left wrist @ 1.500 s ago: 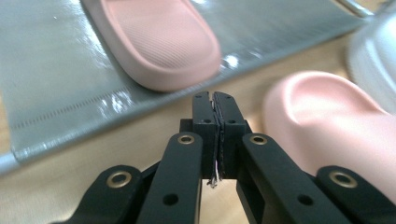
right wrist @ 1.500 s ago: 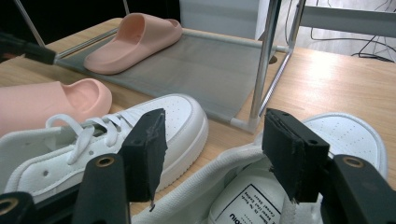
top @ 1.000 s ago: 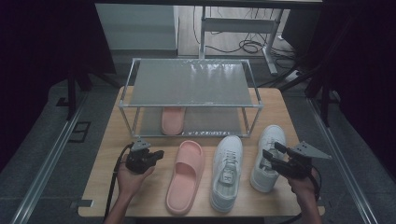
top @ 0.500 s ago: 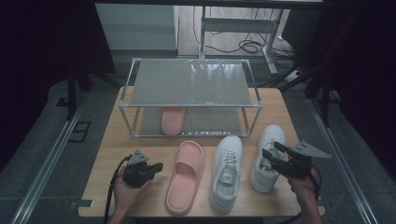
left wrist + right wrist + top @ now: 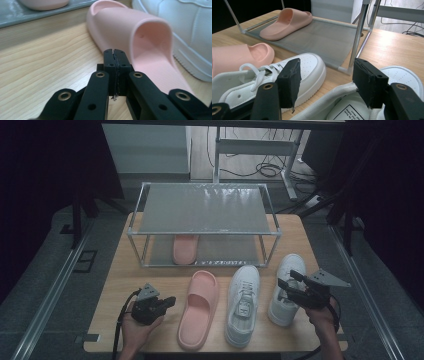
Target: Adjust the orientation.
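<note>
The left tongs (image 5: 169,301) are pressed together with nothing between them, lying low over the table (image 5: 120,285) and pointing at the near slide (image 5: 199,307), just beside its edge. The right tongs (image 5: 287,284) are standing spread wide, hovering over the heel opening of the right sneaker (image 5: 283,287). The left sneaker (image 5: 242,302) is lying between slide and right sneaker. Another slide (image 5: 184,248) is sitting on the rack's (image 5: 205,210) bottom shelf.

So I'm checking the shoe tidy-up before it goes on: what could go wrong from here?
The left tool is shut beside the slipper, so it may shove it rather than grip it. The right tool stands open over one sneaker; closing could catch only the soft collar, or nudge the other sneaker.
</note>
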`<state>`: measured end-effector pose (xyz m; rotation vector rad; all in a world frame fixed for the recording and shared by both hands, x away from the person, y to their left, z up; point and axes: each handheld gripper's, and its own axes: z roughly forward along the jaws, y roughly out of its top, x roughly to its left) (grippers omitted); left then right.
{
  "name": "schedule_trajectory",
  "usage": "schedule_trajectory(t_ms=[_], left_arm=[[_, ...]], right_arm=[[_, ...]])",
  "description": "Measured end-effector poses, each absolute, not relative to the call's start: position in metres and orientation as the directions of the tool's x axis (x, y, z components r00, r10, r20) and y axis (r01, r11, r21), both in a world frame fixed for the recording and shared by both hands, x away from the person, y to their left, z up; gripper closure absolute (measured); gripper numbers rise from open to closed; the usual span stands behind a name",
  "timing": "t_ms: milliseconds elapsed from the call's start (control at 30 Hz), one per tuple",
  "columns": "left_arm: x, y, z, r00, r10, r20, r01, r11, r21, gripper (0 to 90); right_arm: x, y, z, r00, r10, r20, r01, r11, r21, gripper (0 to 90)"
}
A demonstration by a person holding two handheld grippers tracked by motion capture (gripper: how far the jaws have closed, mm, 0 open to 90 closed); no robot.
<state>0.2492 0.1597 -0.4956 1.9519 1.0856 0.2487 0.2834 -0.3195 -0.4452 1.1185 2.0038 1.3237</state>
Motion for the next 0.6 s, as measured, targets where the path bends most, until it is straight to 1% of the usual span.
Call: schedule_trajectory(t_ms=[200, 433, 600], left_arm=[[0.249, 0.141, -0.498, 0.626, 0.746, -0.227, 0.593, -0.265, 0.761, 90.0], [0.249, 0.116, -0.500, 0.666, 0.714, -0.214, 0.579, -0.315, 0.753, 90.0], [0.254, 0.110, -0.506, 0.661, 0.719, -0.215, 0.591, -0.321, 0.740, 90.0]], right_arm=[[0.282, -0.318, -0.445, -0.541, 0.841, 0.035, 0.358, 0.192, 0.914, 41.0], [0.280, -0.316, -0.443, -0.549, 0.835, 0.032, 0.352, 0.196, 0.915, 40.9], [0.281, -0.319, -0.444, -0.545, 0.838, 0.038, 0.357, 0.191, 0.915, 40.9]])
